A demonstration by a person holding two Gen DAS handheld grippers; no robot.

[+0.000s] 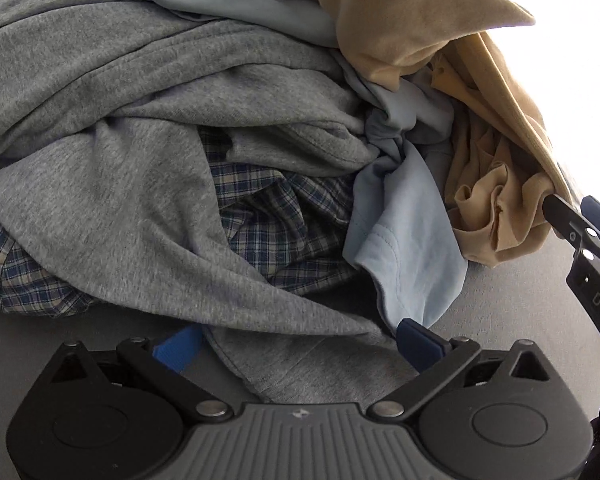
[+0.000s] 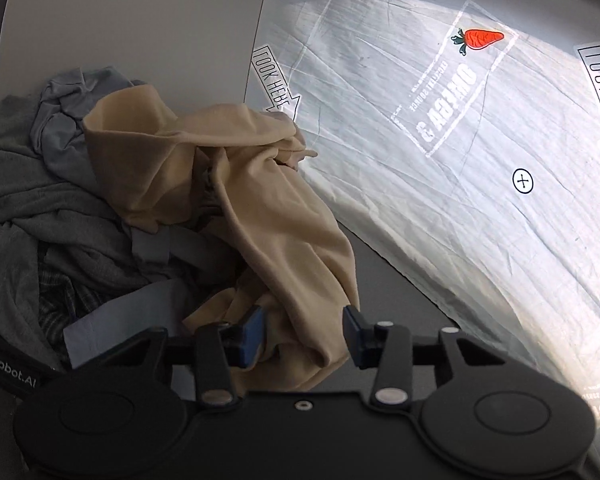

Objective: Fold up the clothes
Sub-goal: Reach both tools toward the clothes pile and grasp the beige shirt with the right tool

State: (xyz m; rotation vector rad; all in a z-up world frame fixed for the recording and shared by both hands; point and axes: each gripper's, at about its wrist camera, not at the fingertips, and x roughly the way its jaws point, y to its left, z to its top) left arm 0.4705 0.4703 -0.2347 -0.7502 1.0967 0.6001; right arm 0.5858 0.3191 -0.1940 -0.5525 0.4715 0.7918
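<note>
A heap of clothes lies on a grey table: a grey sweatshirt (image 1: 120, 184), a blue plaid shirt (image 1: 284, 224), a light blue garment (image 1: 408, 248) and a tan garment (image 1: 484, 208). My left gripper (image 1: 300, 340) is open, its blue fingers either side of a fold of the grey sweatshirt at the heap's near edge. My right gripper (image 2: 304, 332) is open, with a fold of the tan garment (image 2: 268, 216) between its fingers. The right gripper also shows at the right edge of the left wrist view (image 1: 580, 232).
A sunlit clear plastic sheet (image 2: 440, 152) with a carrot print and "LOOK HERE" arrows lies to the right of the heap. Bare grey table (image 2: 388, 276) runs between the heap and the sheet. The left gripper's body (image 2: 8, 368) shows at the lower left.
</note>
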